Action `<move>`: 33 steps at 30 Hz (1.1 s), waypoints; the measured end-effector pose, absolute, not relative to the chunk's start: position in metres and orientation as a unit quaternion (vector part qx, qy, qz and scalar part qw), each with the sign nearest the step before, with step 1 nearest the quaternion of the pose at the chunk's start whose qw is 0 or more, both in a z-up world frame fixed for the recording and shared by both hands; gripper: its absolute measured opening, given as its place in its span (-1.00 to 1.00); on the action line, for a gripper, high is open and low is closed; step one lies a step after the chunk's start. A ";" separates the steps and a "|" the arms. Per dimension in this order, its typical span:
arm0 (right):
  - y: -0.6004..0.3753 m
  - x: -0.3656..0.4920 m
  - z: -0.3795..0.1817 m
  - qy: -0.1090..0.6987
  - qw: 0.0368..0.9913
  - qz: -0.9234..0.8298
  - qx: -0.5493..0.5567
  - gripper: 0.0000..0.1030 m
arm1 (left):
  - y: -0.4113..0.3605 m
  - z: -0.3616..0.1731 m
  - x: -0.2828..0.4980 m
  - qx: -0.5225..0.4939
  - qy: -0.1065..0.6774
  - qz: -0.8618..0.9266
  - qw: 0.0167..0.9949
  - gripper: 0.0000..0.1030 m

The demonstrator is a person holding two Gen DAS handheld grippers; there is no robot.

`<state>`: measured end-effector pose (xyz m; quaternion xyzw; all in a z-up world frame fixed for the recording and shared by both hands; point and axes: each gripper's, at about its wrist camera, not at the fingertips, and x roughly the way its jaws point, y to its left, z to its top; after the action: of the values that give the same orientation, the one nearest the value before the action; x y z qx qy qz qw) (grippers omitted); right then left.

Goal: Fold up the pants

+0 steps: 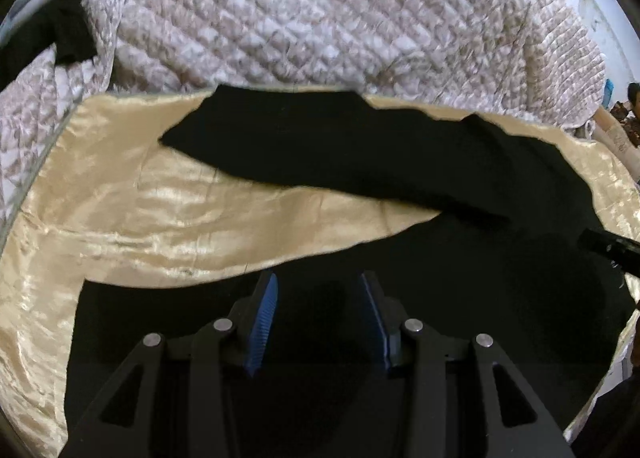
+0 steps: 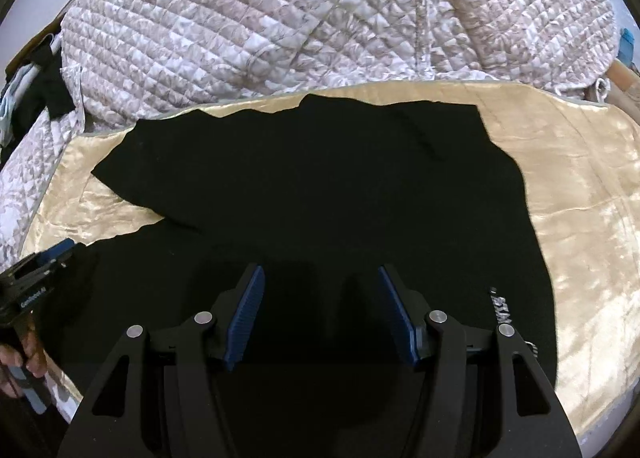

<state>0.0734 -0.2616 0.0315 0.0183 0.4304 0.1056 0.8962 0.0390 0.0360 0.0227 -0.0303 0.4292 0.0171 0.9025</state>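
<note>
Black pants (image 1: 360,162) lie spread on a shiny cream sheet (image 1: 140,218); the two legs run off to the left with a wedge of sheet between them. My left gripper (image 1: 320,282) is open and empty over the near leg. In the right wrist view the pants (image 2: 320,178) fill the middle, with white lettering (image 2: 500,306) near the right edge. My right gripper (image 2: 320,274) is open and empty above the near part of the pants. The left gripper also shows at the left edge of the right wrist view (image 2: 36,270), and the right gripper at the right edge of the left wrist view (image 1: 612,248).
A quilted floral bedspread (image 2: 320,18) is heaped behind the sheet. Another dark garment (image 1: 68,18) lies at the far left. The cream sheet (image 2: 580,198) reaches to the right of the pants. A person (image 1: 634,98) is at the far right.
</note>
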 end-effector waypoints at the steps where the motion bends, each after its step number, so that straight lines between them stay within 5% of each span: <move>1: -0.261 0.075 0.029 0.432 0.895 0.107 0.024 0.14 | 0.038 0.019 0.040 -0.031 0.433 0.023 0.900 -0.12; 26: -0.252 0.095 0.008 0.459 0.875 0.139 0.065 0.14 | 0.041 0.013 0.055 -0.037 0.438 0.023 0.898 -0.07; 33: -0.247 0.121 0.025 0.458 0.873 0.159 0.057 0.14 | 0.039 0.038 0.095 -0.030 0.419 -0.012 0.907 0.20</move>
<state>0.1206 -0.2474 0.0246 0.0566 0.4584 0.1588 0.8726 0.0946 0.0385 0.0381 -0.0296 0.4195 -0.0122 0.9072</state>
